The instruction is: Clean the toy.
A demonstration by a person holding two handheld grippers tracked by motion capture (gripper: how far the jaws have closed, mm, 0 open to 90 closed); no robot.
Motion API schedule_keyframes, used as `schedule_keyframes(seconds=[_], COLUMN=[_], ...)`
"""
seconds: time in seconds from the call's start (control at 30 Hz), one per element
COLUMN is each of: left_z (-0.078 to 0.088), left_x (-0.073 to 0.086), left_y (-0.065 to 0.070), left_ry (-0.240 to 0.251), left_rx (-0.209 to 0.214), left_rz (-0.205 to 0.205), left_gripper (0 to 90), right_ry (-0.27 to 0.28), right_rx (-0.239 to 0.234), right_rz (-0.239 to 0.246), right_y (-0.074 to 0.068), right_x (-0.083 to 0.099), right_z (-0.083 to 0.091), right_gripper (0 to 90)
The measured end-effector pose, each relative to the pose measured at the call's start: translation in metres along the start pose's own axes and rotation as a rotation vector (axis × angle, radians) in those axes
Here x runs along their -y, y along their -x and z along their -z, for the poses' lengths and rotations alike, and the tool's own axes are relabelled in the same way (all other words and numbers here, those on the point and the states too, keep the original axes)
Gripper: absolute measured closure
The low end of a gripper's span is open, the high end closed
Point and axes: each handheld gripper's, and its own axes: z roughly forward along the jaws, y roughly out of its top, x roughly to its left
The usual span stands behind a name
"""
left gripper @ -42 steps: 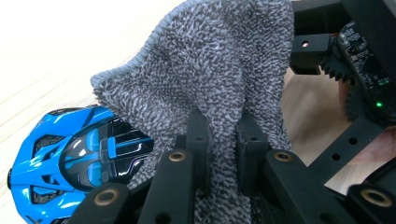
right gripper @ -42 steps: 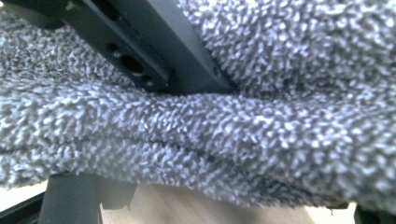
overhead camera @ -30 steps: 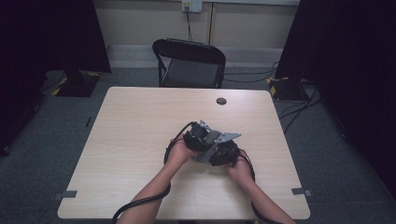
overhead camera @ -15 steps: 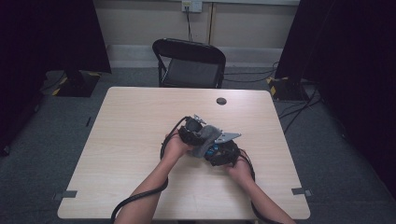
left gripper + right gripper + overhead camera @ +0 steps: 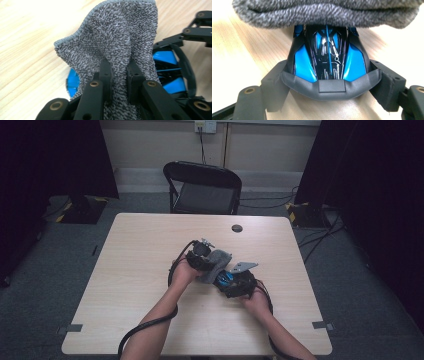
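The cloth (image 5: 117, 37) is a grey looped terry piece with a stitched hem, bunched into soft folds where the left gripper (image 5: 119, 75) pinches it between its closed black jaws. Under it sits a toy car (image 5: 328, 60), glossy black and bright blue plastic with a matt dark bumper, smooth where the cloth is nubbly. The right gripper (image 5: 329, 87) clamps the car from both sides, its jaws set wide around the body at the bumper end (the pads press against the flanks). In the right gripper view the cloth lies across the far end of the car, covering it.

From the high view, cloth (image 5: 216, 262) and car (image 5: 225, 278) sit near the middle of the pale wood-grain table (image 5: 135, 270), the left gripper (image 5: 200, 257) and right gripper (image 5: 235, 282) close together. A small dark round disc (image 5: 237, 228) lies near the far edge, well apart. A black folding chair (image 5: 202, 187) stands behind the table.
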Motion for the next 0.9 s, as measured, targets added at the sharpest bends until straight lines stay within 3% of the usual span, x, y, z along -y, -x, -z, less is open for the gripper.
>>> schedule_keyframes(seconds=[0.2, 0.47, 0.9], left_z=[-0.001, -0.003, -0.006], left_x=[0.004, 0.003, 0.005], left_y=[-0.011, -0.015, -0.028], left_ry=[0.000, -0.008, -0.013], left_rx=[-0.017, -0.040, -0.056], left_rz=[0.034, 0.020, 0.052], left_gripper=[78.4, 78.4, 78.4], right_ry=[0.000, 0.000, 0.000], right_rx=[0.000, 0.000, 0.000], right_rz=[0.000, 0.000, 0.000], right_y=[0.000, 0.000, 0.000], right_x=[0.000, 0.000, 0.000], right_z=[0.000, 0.000, 0.000], right_gripper=[24.1, 24.1, 24.1])
